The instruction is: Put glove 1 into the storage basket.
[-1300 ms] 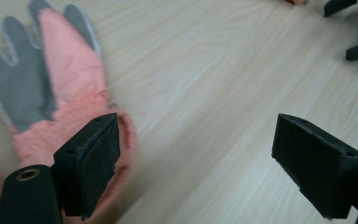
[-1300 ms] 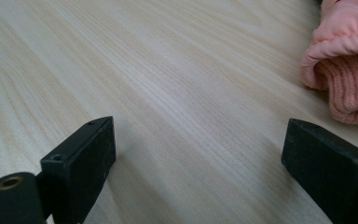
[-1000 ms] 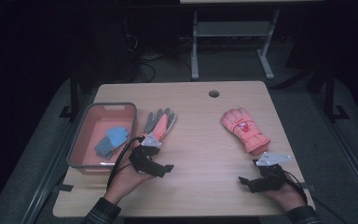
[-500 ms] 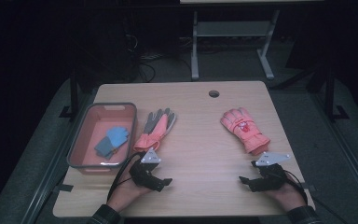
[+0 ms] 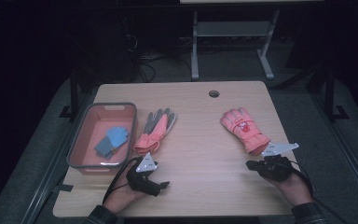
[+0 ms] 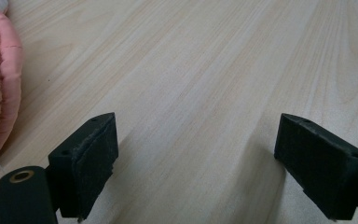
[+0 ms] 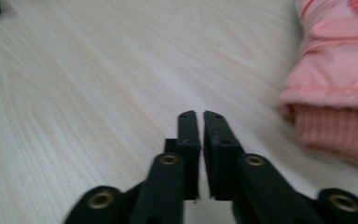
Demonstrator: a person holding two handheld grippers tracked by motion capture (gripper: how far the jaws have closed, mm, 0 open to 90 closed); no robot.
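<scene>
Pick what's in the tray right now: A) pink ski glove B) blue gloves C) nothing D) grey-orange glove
B: the high view shows blue gloves lying inside the tray, while the grey-orange glove and the pink glove lie out on the table.

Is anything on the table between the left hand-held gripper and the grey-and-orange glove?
Nothing visible. The left hand-held gripper sits just short of the grey-and-orange glove, jaws open, with bare table between them.
</scene>
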